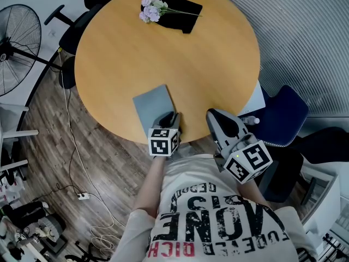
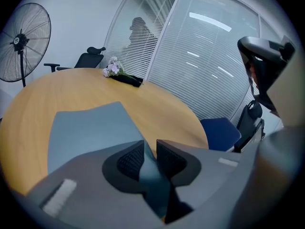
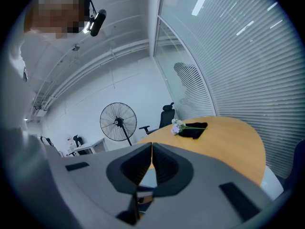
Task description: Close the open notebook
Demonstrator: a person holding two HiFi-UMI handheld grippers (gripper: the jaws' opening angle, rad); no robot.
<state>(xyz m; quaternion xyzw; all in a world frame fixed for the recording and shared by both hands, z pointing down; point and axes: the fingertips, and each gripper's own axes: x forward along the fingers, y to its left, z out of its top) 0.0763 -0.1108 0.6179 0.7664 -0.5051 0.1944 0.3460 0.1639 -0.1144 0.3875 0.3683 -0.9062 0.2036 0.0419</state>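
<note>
A grey-blue notebook [image 1: 154,103] lies on the round wooden table [image 1: 163,53] near its front edge, its cover facing up as a single rectangle. My left gripper [image 1: 173,116] is at the notebook's near right corner. In the left gripper view the notebook [image 2: 90,128] spreads ahead, and its corner comes up between the jaws of the left gripper [image 2: 150,149]. The pads stand apart and do not press on it. My right gripper [image 1: 210,113] hovers at the table's edge to the right, apart from the notebook. In its own view the right gripper [image 3: 151,149] is shut with nothing in it.
A bunch of pale flowers [image 1: 151,9] lies on a black cloth [image 1: 182,7] at the table's far side. A standing fan [image 1: 19,34] is on the floor at left. A blue chair [image 1: 283,116] stands at right, behind the right gripper.
</note>
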